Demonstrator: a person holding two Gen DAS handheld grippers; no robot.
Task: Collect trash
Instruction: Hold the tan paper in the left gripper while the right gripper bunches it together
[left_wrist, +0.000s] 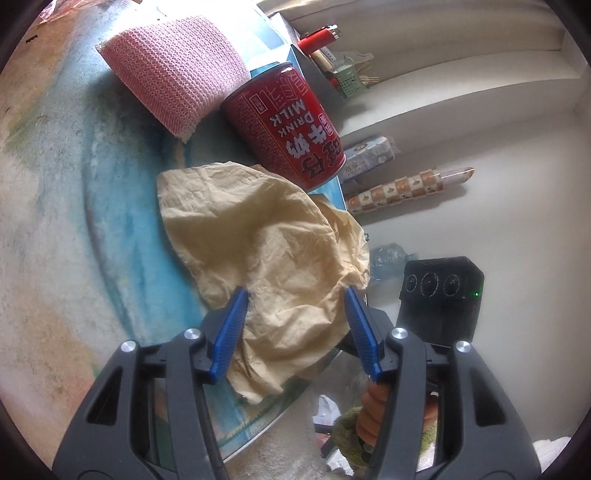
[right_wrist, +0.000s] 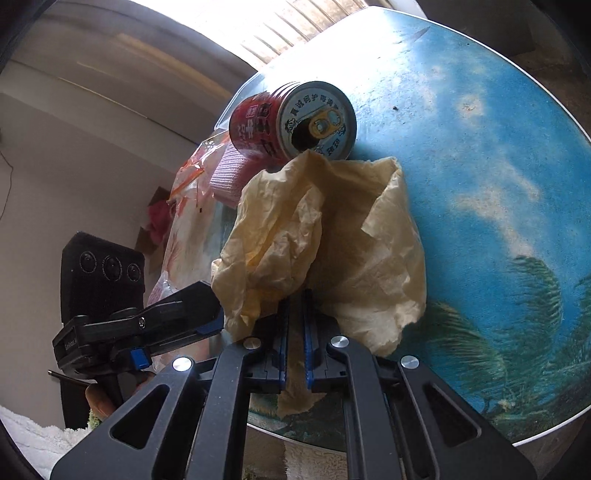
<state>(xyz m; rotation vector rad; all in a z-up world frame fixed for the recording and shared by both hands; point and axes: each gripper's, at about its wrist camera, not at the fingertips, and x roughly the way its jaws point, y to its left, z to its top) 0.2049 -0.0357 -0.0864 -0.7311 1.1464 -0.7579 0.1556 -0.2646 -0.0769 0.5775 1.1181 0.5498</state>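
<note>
A crumpled beige paper lies at the edge of the round table, right against a red milk-drink can that lies on its side. My right gripper is shut on the paper's near edge, and a strip of paper shows below its blue pads. My left gripper stands open astride the paper's other end. The paper fills the gap between its fingers, but the pads do not squeeze it. One left finger shows beside the paper in the right wrist view.
A pink knitted pad lies beyond the can, with a clear plastic bag beside it. A red lighter and small items sit on a shelf. On the floor are a patterned roll and a tissue pack.
</note>
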